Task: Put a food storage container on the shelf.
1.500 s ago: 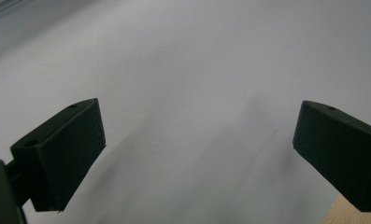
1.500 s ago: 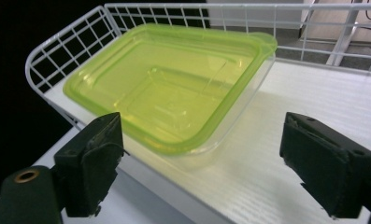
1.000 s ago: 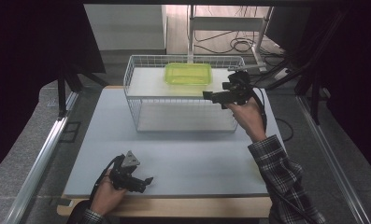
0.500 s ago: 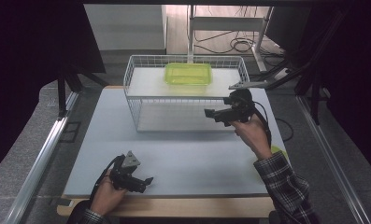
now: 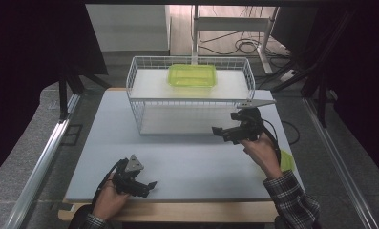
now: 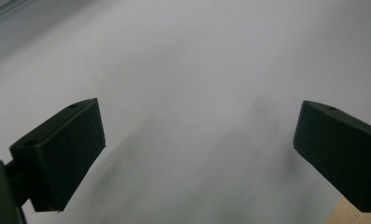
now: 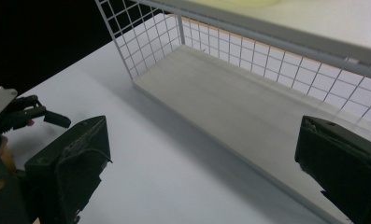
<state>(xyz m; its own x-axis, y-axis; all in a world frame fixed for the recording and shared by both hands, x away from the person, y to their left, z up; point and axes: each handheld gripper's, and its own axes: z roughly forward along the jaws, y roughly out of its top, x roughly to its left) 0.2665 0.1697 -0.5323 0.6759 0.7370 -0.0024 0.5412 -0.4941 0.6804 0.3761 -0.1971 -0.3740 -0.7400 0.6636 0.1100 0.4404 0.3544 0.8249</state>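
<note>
- Right now your right gripper (image 5: 219, 130) hangs above the white table (image 5: 187, 162), just in front of the near right part of the white wire basket (image 5: 139, 102), and it points left across the table.
- Its jaws stand wide apart with nothing between them; in the right gripper view you look past them at bare tabletop and the pale lower shelf (image 7: 248, 112) inside the basket.
- The green plastic container (image 5: 192, 75) sits on the basket's upper shelf, toward the far side and roughly centred left to right, well apart from both of your grippers.
- In the right gripper view a sliver of that container (image 7: 248, 2) peeks over the top edge of the upper shelf, at the far top of the picture.
- Your left gripper (image 5: 150, 185) rests low at the near left of the table, close to the near edge, with its grey three-cornered plate on top.
- Its jaws are also spread wide and hold nothing; the left gripper view shows plain white table (image 6: 188, 70) between them, with a bit of wooden edge at the lower right corner.
- A green lid-like piece (image 5: 286, 161) lies at the right edge of the table, partly hidden behind your right hand (image 5: 261, 151).
- From the right gripper view your left gripper (image 7: 52, 117) shows at the far left, apart from the basket.
</note>
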